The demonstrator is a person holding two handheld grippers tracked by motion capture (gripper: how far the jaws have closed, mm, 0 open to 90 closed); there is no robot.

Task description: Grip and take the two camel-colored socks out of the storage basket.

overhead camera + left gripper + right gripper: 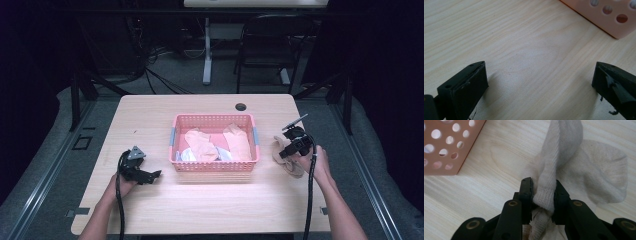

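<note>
**Sock pinched at the table's right, beside the basket**

In the high view the beige sock (289,159) is mostly hidden behind the right gripper (295,145) and the right hand (314,162), so its full outline is hard to read there. The right gripper view shows it better: a fold of the sock (554,177) is squeezed between the two black jaws, while the rest lies spread on the table (486,185); its lower end is cut off behind the jaws. The pink basket (215,166) stands mid-table, just beside the sock; the clothes (210,142) inside it are too blurred to tell apart.

The right forearm comes in from the bottom edge, with the gripper angled toward the basket. The left hand (122,182) rests on the table with the left gripper (142,172) lying low, its jaws spread wide over bare wood with nothing between them.
</note>
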